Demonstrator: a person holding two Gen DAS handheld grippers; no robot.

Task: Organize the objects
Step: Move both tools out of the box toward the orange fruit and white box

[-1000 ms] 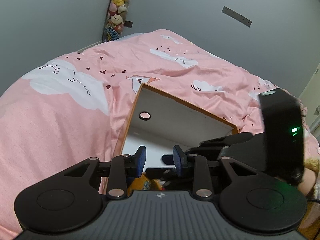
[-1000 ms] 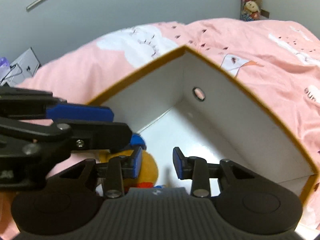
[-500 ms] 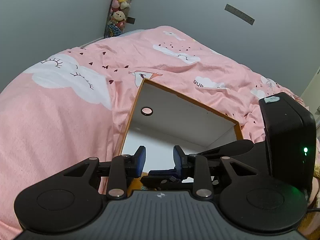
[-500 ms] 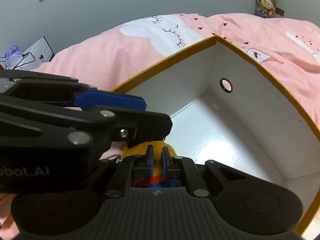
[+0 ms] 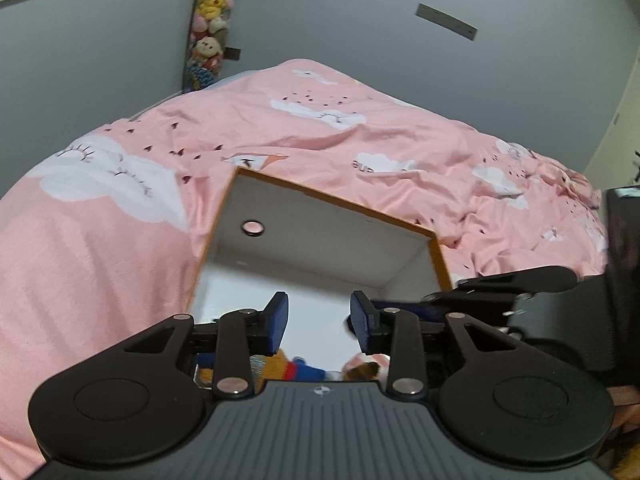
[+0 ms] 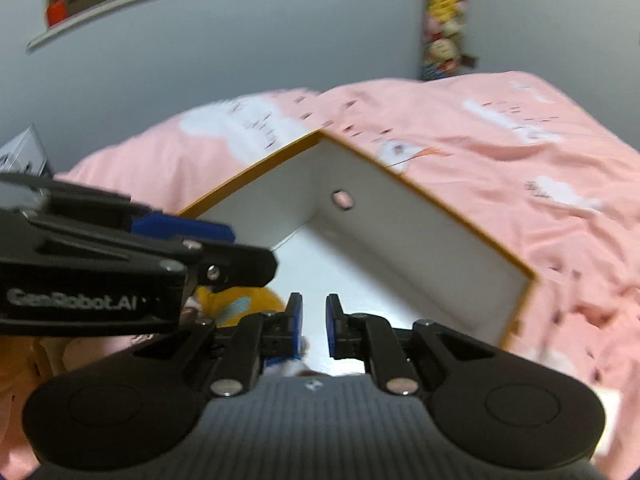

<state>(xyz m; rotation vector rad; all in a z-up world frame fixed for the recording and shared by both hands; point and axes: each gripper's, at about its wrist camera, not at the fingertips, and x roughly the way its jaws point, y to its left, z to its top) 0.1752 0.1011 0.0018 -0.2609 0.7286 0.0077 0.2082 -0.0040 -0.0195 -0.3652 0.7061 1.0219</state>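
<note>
An open box with orange edges and white inside (image 5: 320,236) (image 6: 420,236) lies on the pink bedcover. Small plush toys, one yellow with red and blue (image 5: 296,368) (image 6: 236,304) and one pink and brown (image 5: 366,368), lie at its near end, mostly hidden by the grippers. My left gripper (image 5: 318,324) is open and empty above the box's near end; it also crosses the left of the right wrist view (image 6: 180,240). My right gripper (image 6: 313,328) has its jaws a narrow gap apart with nothing between them; it shows at the right of the left wrist view (image 5: 500,284).
The pink bedcover (image 5: 100,240) with white clouds surrounds the box. Grey walls stand behind. A hanging column of plush toys (image 5: 208,24) (image 6: 444,20) is in the far corner. A white box (image 6: 20,152) sits beyond the bed at left.
My right gripper closed over the yellow toy, then lifted back with its jaws a little apart and empty. The left gripper opened wider. Both views have tilted up and back.
</note>
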